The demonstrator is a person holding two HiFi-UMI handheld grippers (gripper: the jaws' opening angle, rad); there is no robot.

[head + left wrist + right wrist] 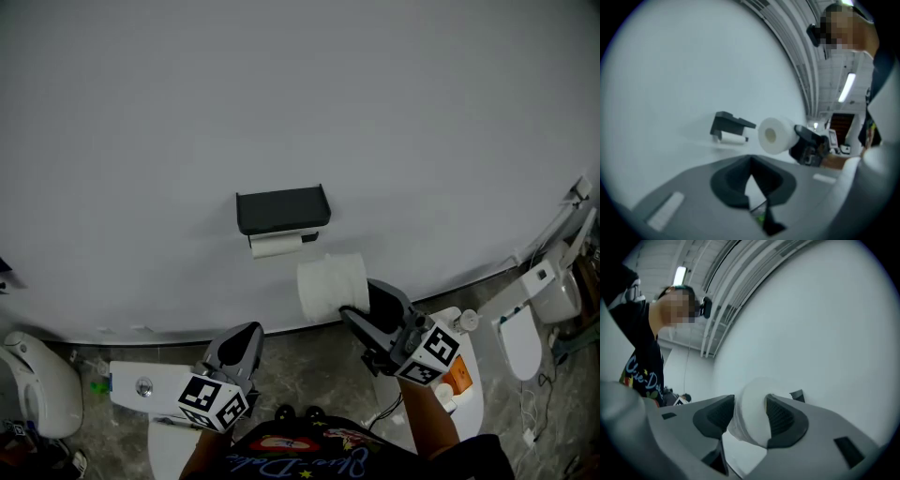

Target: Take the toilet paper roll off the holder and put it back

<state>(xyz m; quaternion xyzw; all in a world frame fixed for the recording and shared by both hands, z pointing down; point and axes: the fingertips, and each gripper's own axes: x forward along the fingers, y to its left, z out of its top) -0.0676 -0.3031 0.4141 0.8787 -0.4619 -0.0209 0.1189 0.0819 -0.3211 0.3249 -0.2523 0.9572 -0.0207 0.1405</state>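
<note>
A black wall holder [281, 208] has a bare white spindle [275, 245] under its shelf. The white toilet paper roll [330, 284] hangs in the air just below and right of the holder, clear of the spindle. My right gripper [364, 302] is shut on the roll [749, 417], one pad on each side; a corner of the holder [798, 395] shows behind it. My left gripper [244, 336] hangs lower left, shut and empty. In the left gripper view [750, 162] the holder [729, 123], the roll [776, 135] and the right gripper [809, 146] show ahead.
The plain white wall fills most of the view. Below it lie a grey stone floor, a white toilet [36, 384] at the far left, a white cistern [141, 385] under my left gripper, and white fixtures [521, 339] at the right with an orange item [457, 375].
</note>
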